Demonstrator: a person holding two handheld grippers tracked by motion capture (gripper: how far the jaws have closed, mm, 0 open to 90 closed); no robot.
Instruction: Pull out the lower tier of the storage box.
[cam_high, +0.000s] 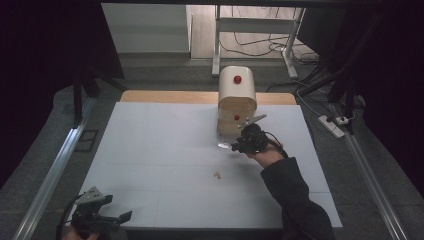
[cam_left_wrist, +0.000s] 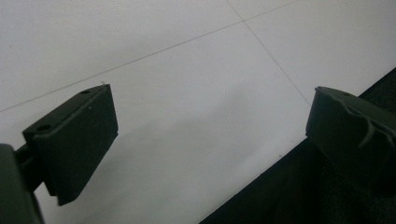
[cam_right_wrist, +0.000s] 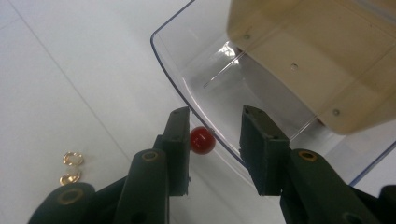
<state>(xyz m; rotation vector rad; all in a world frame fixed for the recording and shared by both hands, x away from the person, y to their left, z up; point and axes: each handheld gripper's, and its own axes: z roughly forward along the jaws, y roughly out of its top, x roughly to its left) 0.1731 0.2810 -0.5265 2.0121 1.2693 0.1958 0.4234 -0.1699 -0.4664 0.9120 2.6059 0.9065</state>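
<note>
clear plastic drawer (cam_right_wrist: 205, 88): glossy, transparent
small red ball knob (cam_right_wrist: 202, 140): smooth, shiny
pale wooden cabinet (cam_right_wrist: 308, 56): matt, with metal screws
small gold rings (cam_right_wrist: 72, 167): shiny metal
white table top (cam_high: 160, 150): smooth, matt
black jaw pads (cam_right_wrist: 261, 149): matt

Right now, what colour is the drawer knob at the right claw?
Red: the knob shows best in the right gripper view, between the right claw's jaws.

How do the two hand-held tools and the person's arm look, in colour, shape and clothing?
Both tools are black. The left tool carries a grey three-cornered plate on top; its two fingers are flat, blocky black pads. The right tool has slimmer black fingers on arms with brass-coloured rivets, a black cable, and a grey plate too. The right arm wears a dark sleeve.
</note>
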